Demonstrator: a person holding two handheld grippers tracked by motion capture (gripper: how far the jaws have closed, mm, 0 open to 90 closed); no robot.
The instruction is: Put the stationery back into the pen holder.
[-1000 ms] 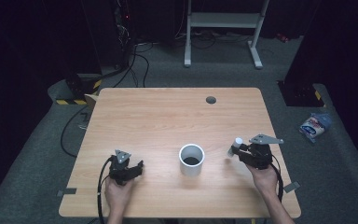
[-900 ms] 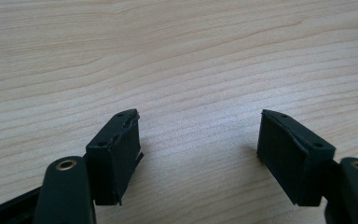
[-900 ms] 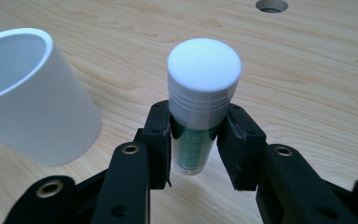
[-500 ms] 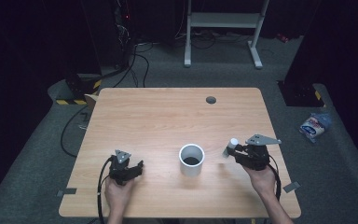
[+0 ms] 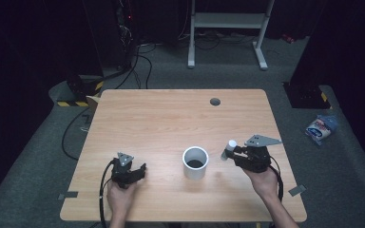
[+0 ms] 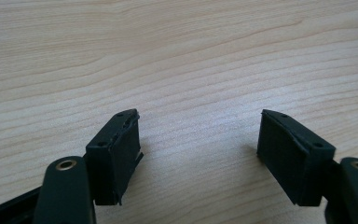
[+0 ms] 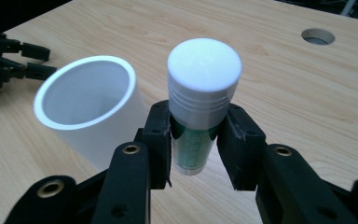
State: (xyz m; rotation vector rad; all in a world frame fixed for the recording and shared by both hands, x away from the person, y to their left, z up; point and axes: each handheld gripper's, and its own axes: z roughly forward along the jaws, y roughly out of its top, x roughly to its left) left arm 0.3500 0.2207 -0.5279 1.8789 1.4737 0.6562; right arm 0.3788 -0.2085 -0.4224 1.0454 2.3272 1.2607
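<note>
White-capped green tube (image 7: pixel 200 107) sits clamped upright in the right gripper (image 7: pixel 199 140) fingers just beside the white cup (image 5: pixel 195 162), probably staged for dropping in, while the left gripper (image 6: pixel 200 149) rests on the worktop (image 5: pixel 171 118), fingers spread, empty.

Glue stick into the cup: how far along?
Done: the right gripper is shut on the glue stick, held clear of the table. In hand: it sits just right of the white cup. Left: the drop in, probably. The left gripper rests open on the table.
</note>
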